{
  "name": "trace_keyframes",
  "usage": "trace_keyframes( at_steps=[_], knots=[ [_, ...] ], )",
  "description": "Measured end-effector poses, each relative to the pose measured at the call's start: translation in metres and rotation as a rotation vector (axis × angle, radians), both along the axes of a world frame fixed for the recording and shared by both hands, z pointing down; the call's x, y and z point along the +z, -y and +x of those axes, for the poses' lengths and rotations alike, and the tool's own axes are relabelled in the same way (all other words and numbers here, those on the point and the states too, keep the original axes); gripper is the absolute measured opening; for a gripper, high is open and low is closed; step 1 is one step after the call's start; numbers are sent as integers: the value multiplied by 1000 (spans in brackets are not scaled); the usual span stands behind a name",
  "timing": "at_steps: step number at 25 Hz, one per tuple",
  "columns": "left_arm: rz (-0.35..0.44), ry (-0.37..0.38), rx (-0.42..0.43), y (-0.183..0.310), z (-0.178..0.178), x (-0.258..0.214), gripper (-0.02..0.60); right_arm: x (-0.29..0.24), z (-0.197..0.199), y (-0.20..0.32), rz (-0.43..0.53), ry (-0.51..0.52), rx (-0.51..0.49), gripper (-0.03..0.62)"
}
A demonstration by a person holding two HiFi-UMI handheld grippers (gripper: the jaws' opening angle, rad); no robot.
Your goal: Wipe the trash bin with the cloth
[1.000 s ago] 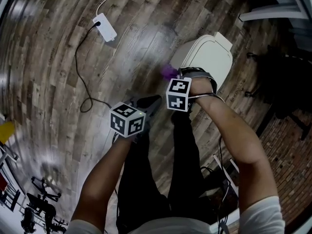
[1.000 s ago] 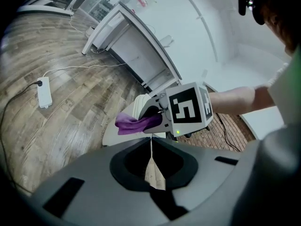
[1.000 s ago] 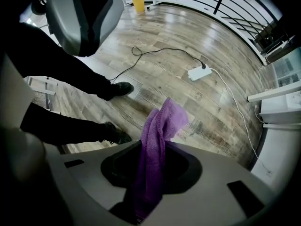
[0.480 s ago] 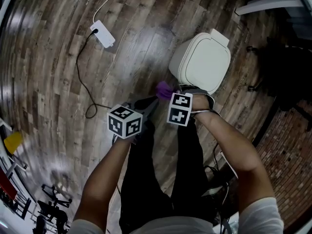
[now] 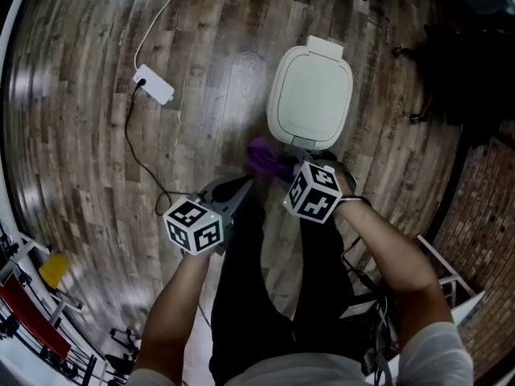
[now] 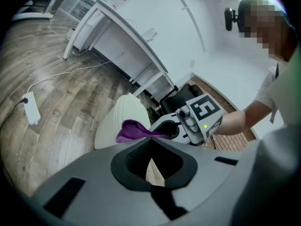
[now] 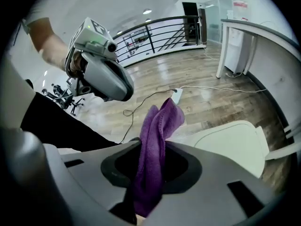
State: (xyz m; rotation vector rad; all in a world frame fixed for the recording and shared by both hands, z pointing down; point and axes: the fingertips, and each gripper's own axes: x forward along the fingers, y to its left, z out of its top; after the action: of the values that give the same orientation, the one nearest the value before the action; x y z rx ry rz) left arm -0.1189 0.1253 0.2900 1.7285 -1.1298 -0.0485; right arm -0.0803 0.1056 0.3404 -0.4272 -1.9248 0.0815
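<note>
Clamped tight in right hand-held gripper (image 7: 149, 194): purple cloth (image 7: 156, 140), bunched and sticking out past the tips. Just left of it, level and apart: left hand-held gripper (image 5: 231, 191), closed together, holding nothing, touching nothing. Right ahead of right hand-held gripper: white trash bin (image 5: 310, 95), lid down, standing on wood floor (image 5: 96, 159). Cloth at bin's near edge; contact unclear. Farther ahead-left of left hand-held gripper: white power strip (image 5: 153, 84) with black cable (image 5: 133, 147).
</note>
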Motion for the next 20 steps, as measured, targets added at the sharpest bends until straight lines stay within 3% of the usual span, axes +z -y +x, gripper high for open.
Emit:
trace_keyframes(
  at_steps=[8, 15, 20],
  knots=[
    [63, 63, 85, 74, 50, -30, 5, -25, 62, 91, -2, 64, 244, 109],
    [30, 154, 192, 153, 101, -30, 4, -12, 140, 207, -56, 67, 606, 109],
    [4, 241, 272, 202, 133, -28, 5, 6, 192, 271, -167, 65, 853, 109]
  ],
)
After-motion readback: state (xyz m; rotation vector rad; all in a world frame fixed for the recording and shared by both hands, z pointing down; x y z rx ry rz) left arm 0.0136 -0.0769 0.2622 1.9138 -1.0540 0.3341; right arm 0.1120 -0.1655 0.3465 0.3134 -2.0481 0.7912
